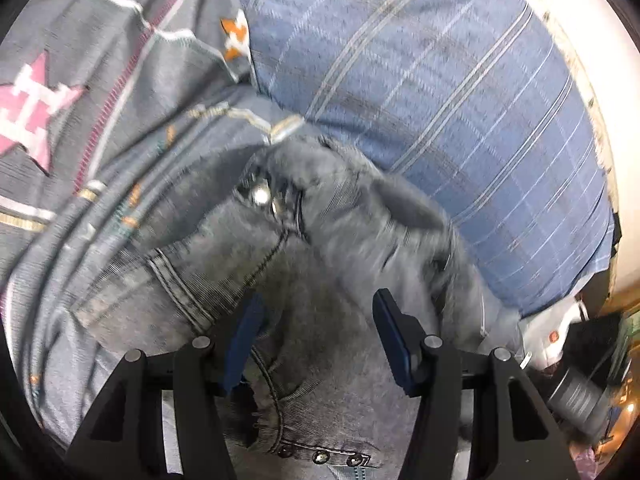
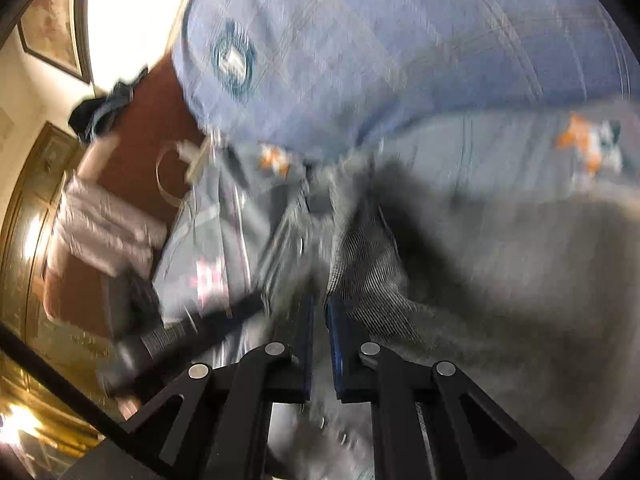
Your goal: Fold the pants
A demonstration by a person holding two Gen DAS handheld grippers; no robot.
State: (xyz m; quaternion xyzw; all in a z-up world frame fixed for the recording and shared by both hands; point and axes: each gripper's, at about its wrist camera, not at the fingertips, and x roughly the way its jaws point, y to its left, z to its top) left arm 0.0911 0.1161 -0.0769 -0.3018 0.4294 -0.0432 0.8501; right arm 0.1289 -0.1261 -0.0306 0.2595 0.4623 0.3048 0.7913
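Grey denim pants (image 1: 304, 264) lie bunched on a bed, waistband with metal button (image 1: 261, 196) and a row of rivets (image 1: 320, 456) showing in the left wrist view. My left gripper (image 1: 318, 308) is open right over the pants, its blue pads on either side of a fold, gripping nothing. In the blurred right wrist view my right gripper (image 2: 320, 308) is shut on an edge of the pants (image 2: 480, 280), which hang or stretch to the right of it.
A blue plaid pillow (image 1: 440, 100) lies behind the pants, also in the right wrist view (image 2: 360, 60). A grey star-patterned bedcover (image 1: 80, 120) spreads underneath. A brown headboard (image 2: 136, 120), framed picture (image 2: 52, 20) and white cloth (image 2: 100, 228) are at left.
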